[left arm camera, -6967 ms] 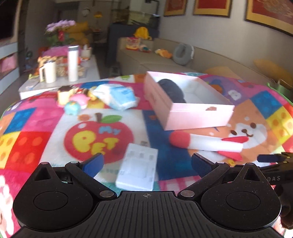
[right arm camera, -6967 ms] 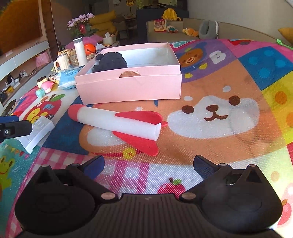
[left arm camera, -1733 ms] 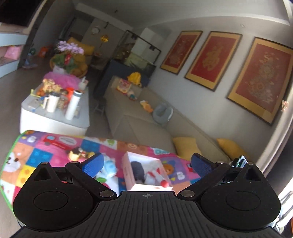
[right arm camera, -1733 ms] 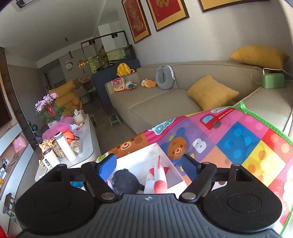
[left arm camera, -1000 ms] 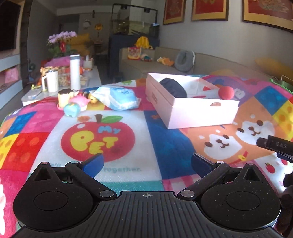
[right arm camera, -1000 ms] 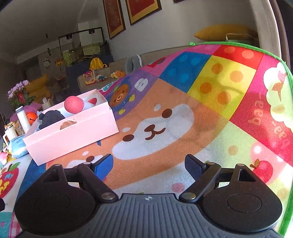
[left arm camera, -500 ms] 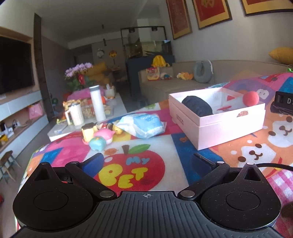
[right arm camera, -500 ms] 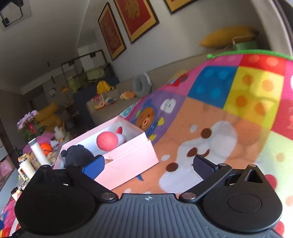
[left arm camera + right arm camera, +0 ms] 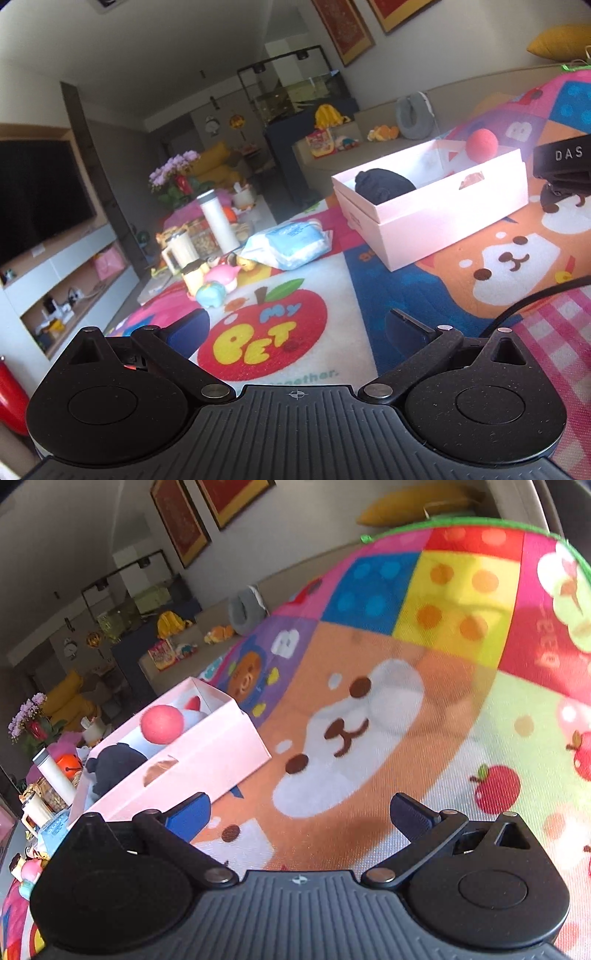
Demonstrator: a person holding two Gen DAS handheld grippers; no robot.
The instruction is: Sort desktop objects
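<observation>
Left wrist view: your left gripper is spread wide and empty over the play mat, so it's free for the next pick.
Pink box: ahead and to its right, holding a dark bundle and a red-nosed toy.
Unsorted: wipes pack and small toys, ahead-left.
Right wrist view: your right gripper has just opened fully, nothing between the jaws.
Pink box from here: ahead-left, red nose poking above the rim.

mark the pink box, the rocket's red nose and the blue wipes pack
pink box [image 9: 458, 218], left wrist view, long front wall.
rocket's red nose [image 9: 161, 724], right wrist view, middle of the round tip.
blue wipes pack [image 9: 291, 243], left wrist view, top face.
</observation>
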